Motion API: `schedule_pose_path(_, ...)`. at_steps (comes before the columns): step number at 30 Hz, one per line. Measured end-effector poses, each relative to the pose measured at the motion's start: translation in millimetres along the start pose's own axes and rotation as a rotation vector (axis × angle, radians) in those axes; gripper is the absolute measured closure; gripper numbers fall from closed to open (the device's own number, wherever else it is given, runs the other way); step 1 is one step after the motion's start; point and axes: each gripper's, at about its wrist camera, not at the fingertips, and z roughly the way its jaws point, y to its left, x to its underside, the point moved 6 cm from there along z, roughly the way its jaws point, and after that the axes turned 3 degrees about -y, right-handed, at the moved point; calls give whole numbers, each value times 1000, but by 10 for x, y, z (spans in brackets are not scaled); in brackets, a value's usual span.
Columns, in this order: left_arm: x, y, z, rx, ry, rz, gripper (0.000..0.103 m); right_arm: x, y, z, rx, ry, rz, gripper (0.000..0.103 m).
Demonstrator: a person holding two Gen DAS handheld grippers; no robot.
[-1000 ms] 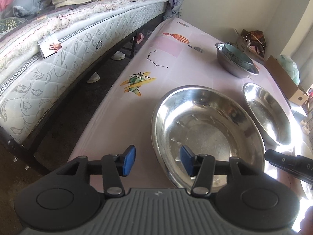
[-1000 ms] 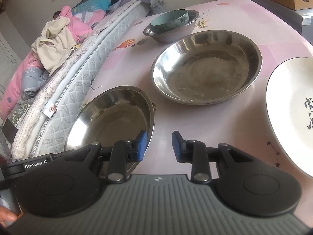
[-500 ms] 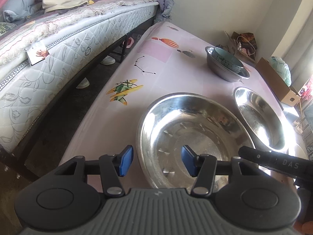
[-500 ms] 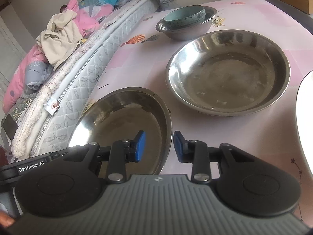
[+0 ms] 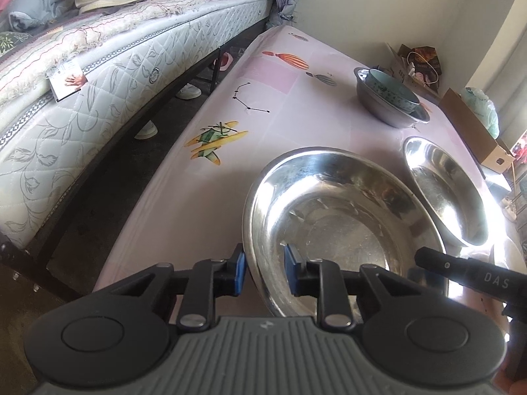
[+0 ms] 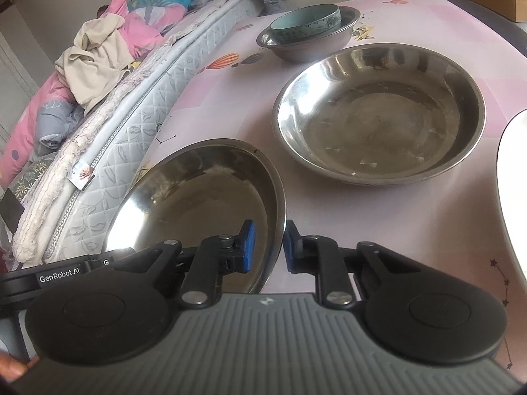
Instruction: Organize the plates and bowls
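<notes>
1. Two wide steel dishes are sitting side by side on the bench (image 6: 411, 217): the near dish (image 6: 204, 197) to the left, the far dish (image 6: 378, 115) to the right.
2. Behind them, a small bowl (image 6: 306, 19) is resting inside a steel bowl (image 6: 309, 44).
3. A plate (image 6: 513, 177) is lying at the bench's right edge.
4. A bed (image 5: 115, 65) is running along the left.

Two shiny steel plates (image 6: 378, 125) upright on table; teal bowl (image 6: 304, 21) nested in steel bowl (image 6: 306, 44).
</notes>
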Motion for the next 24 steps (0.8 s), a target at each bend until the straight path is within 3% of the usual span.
schedule_pose_path(9, 63, -127, -29, 39, 14, 29, 77, 43, -153, -168, 18, 0, 24, 86)
schedule_pose_path(24, 84, -210, 70, -23, 15, 108, 76, 97, -155, -177, 14, 2, 29, 85)
